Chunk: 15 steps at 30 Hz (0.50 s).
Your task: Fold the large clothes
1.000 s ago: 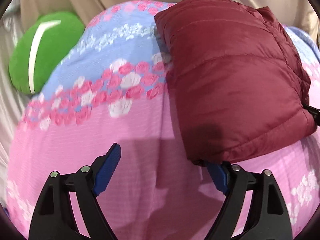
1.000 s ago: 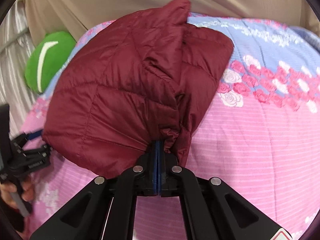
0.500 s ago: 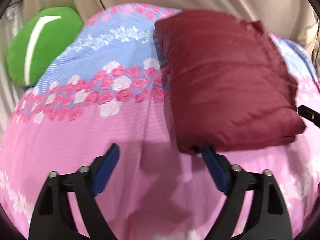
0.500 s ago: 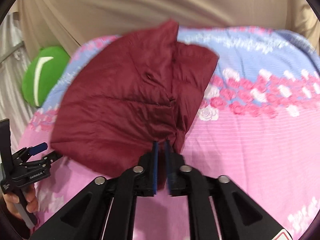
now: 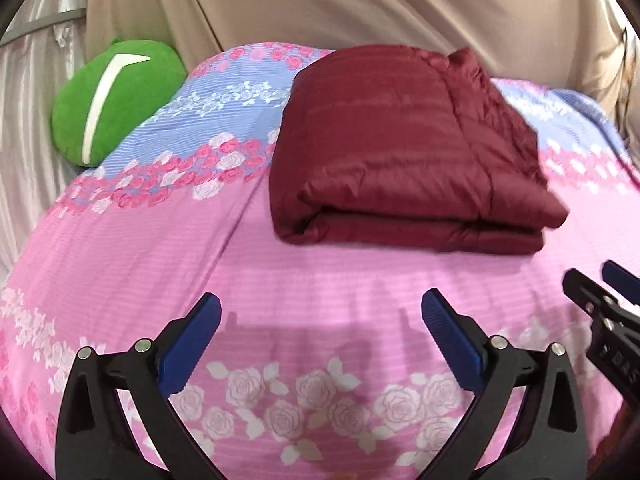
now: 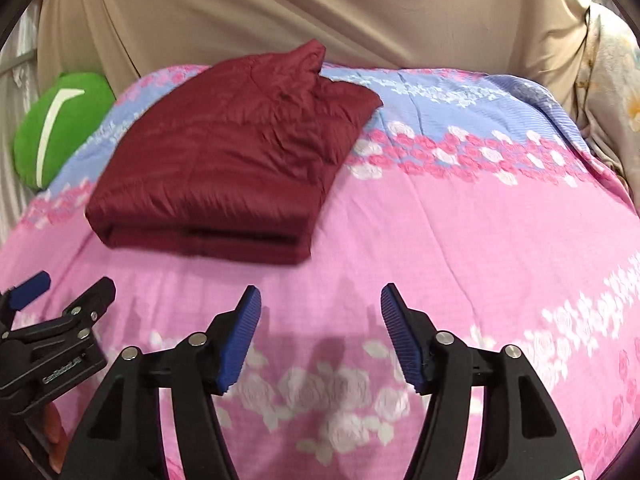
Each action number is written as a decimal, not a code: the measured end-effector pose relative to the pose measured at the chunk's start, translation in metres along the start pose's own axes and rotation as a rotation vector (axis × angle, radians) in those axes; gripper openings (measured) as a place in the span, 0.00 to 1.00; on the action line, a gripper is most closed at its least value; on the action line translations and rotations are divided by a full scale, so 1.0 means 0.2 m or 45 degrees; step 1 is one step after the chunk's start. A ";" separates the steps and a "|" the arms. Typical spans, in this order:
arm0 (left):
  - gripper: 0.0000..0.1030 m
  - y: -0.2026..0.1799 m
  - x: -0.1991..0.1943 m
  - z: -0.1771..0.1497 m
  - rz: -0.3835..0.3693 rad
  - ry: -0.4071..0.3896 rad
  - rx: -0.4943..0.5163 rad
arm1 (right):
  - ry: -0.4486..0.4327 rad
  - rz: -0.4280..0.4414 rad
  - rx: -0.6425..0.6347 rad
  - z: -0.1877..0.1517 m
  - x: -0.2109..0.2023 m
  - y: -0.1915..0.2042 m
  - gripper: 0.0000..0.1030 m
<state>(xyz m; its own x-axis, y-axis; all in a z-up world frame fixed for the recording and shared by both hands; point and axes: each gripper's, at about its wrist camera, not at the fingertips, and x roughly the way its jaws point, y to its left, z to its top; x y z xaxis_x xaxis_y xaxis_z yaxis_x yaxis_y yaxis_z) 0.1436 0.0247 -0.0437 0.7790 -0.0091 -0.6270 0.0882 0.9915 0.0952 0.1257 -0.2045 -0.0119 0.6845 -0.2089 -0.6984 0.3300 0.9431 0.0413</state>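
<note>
A dark red quilted jacket (image 5: 404, 152) lies folded into a thick rectangle on the pink and blue flowered bedspread (image 5: 280, 280). It also shows in the right wrist view (image 6: 224, 160), with a collar corner sticking up at its far end. My left gripper (image 5: 320, 320) is open and empty, hovering over the bedspread in front of the jacket. My right gripper (image 6: 320, 312) is open and empty, also in front of the jacket and apart from it. The right gripper shows at the right edge of the left wrist view (image 5: 600, 300).
A green cushion (image 5: 112, 100) with a white stripe lies at the far left of the bed, also in the right wrist view (image 6: 56, 128). A beige curtain (image 5: 360, 4) hangs behind the bed. Pale patterned fabric (image 6: 612, 92) hangs at far right.
My right gripper let go of the jacket and opened wide. Both grippers pulled back toward the near side of the bed. The jacket now lies flat and folded.
</note>
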 end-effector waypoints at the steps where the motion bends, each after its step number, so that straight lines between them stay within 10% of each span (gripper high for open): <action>1: 0.95 0.00 0.01 0.00 -0.007 0.020 -0.004 | 0.004 -0.003 -0.005 -0.02 0.01 0.00 0.60; 15: 0.95 0.02 -0.07 -0.05 0.055 -0.042 -0.074 | 0.007 -0.036 -0.069 -0.07 -0.01 0.12 0.68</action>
<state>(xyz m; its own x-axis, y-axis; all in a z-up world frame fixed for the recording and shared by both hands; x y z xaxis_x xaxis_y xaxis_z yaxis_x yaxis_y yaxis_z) 0.1270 0.0294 -0.0421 0.8015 0.0302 -0.5973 0.0187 0.9970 0.0755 0.1238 -0.1774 -0.0193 0.6718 -0.2344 -0.7026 0.3132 0.9495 -0.0173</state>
